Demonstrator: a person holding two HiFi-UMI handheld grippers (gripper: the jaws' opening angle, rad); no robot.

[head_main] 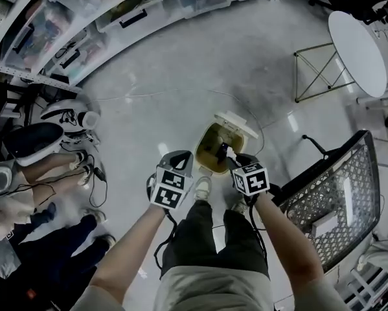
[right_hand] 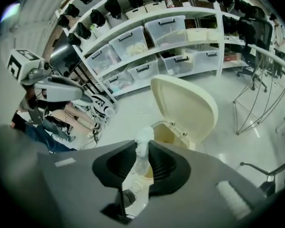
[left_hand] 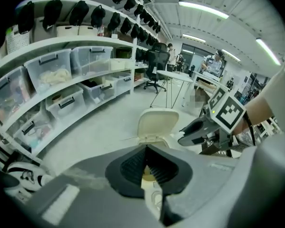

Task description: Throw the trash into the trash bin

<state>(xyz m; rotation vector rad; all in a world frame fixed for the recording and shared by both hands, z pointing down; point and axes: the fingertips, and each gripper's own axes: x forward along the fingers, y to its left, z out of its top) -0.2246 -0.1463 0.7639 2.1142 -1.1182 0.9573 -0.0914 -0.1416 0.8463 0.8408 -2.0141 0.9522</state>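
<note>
Polished grey floor (head_main: 181, 76) carries the open trash bin (head_main: 205, 146), lid tipped back. The right claw (right_hand: 143, 151) pinches a white wad of trash (right_hand: 143, 137), probably crumpled tissue. Its long axis runs along the jaws, tip aimed at the bin mouth just below. The left claw (left_hand: 146, 150) is pressed together and empty, beside the rim; the right is nearer.
</note>
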